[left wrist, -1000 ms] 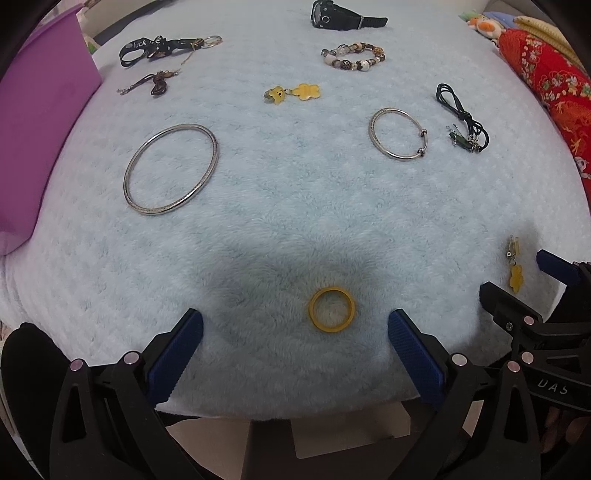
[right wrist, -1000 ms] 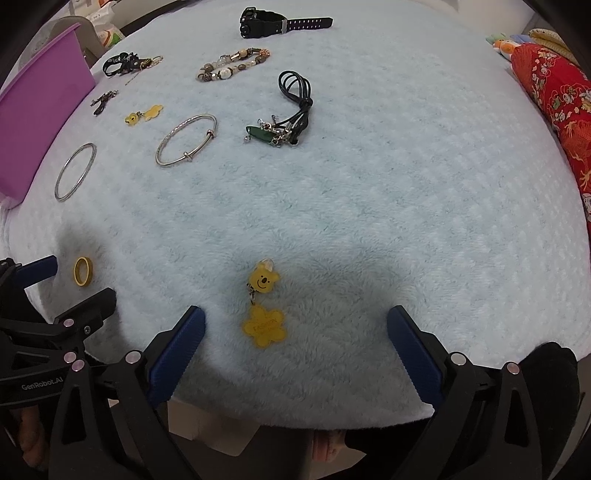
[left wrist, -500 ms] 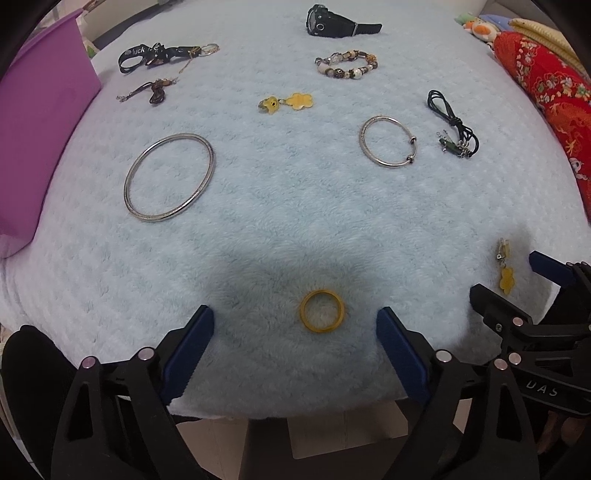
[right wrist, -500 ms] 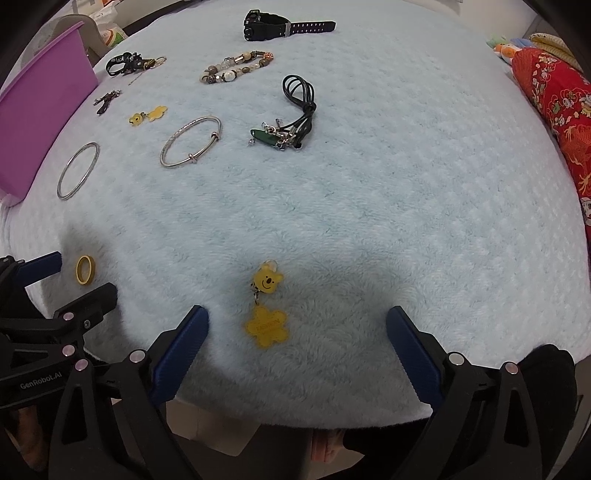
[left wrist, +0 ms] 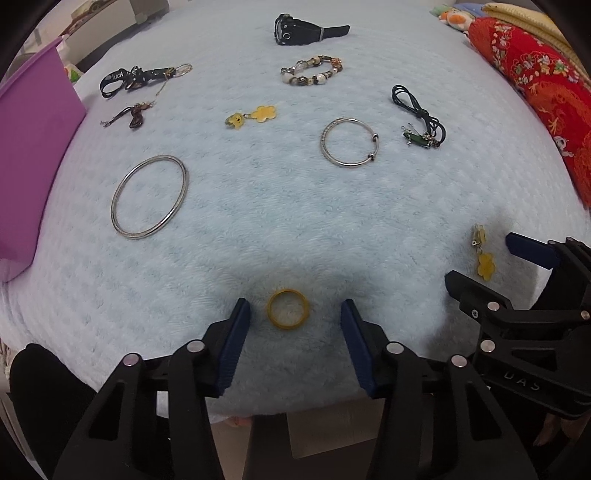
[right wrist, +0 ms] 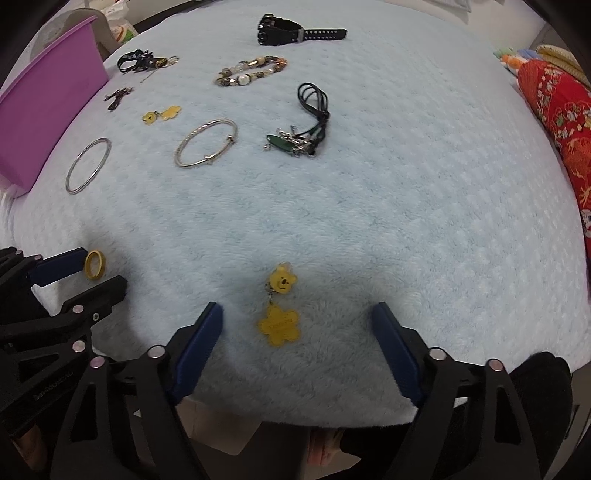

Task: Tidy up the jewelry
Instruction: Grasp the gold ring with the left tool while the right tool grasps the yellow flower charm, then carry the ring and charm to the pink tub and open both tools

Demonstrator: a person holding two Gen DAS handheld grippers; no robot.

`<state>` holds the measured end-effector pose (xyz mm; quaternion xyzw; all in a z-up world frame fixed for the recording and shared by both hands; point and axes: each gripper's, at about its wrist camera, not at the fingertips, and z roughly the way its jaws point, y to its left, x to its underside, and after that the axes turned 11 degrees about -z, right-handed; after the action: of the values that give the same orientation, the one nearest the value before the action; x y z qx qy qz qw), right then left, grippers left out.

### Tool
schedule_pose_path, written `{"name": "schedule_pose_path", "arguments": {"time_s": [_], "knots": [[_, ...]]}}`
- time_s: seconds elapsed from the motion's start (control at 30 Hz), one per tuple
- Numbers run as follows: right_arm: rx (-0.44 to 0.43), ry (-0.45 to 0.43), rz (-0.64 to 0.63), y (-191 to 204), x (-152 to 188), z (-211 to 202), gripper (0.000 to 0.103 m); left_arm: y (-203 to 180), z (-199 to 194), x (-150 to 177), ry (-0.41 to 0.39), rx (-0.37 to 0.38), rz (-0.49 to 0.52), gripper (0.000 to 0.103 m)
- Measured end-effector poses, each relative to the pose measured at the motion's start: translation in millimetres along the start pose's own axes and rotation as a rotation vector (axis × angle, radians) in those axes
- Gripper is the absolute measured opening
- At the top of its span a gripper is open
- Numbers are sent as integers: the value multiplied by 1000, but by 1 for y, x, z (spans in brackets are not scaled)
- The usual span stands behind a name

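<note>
With both tools set at the near edge of the pale blue blanket [left wrist: 295, 206], the step in hand reads as the approach to a first pick; nothing is gripped yet.

Left tool [left wrist: 295, 314]: jaws apart, one blue pad on either side of the yellow ring [left wrist: 288, 308]. The ring lies flat on the pile, between the pads and apart from both. This tool is the further advanced of the two.

Right tool [right wrist: 297, 325]: jaws wide apart, empty. The yellow bear-and-flower charm [right wrist: 280, 310] lies between them, its flower end nearest the tool, its bear head pointing away.

Next move, as a judgement:
1. Close the left tool squarely across the ring. The ring is low and the pile is soft, so the pads probably need to press slightly into the blanket to catch its wall rather than ride over it.
2. Carry it to the purple bin [right wrist: 48, 107] at the far left, the likely container.

Mid field: large silver bangle [left wrist: 149, 196], smaller silver bracelet [left wrist: 349, 142], second yellow charm [left wrist: 253, 115], black cord necklace [right wrist: 306, 122].

Far field: beaded bracelet [right wrist: 251, 71], black strap keyring [left wrist: 138, 77] with a small dark trinket [left wrist: 131, 115] beside it, and black watch [right wrist: 295, 34]. All remain unsorted.
</note>
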<state>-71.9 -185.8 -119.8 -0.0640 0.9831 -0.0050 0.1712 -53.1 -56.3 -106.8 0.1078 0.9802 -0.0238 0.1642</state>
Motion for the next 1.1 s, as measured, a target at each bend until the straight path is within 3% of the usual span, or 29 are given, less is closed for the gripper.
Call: {"name": "schedule_pose_path", "arguments": {"time_s": [0.13, 0.2, 0.23, 0.27, 0.3, 0.37, 1.1], "knots": [[-8, -7, -13, 3, -1, -2, 66, -2, -4, 1, -4, 14, 16, 32], [-22, -17, -17, 4, -1, -4, 53, -3, -6, 2, -9, 6, 13, 20], [-27, -23, -17, 5, -1, -5, 52, -2, -6, 3, -8, 9, 7, 21], [-29, -28, -17, 6, -1, -6, 45, 0, -6, 2, -8, 12, 6, 21], [-30, -33, -16, 6, -1, -7, 28, -1, -7, 3, -10, 9, 9, 21], [-47, -42, -3, 4, -2, -9, 19, -1, -8, 1, -13, 6, 15, 21], [-126, -93, 71, -6, 5, -24, 19, 16, -18, -15, -83, -3, 4, 21]]}}
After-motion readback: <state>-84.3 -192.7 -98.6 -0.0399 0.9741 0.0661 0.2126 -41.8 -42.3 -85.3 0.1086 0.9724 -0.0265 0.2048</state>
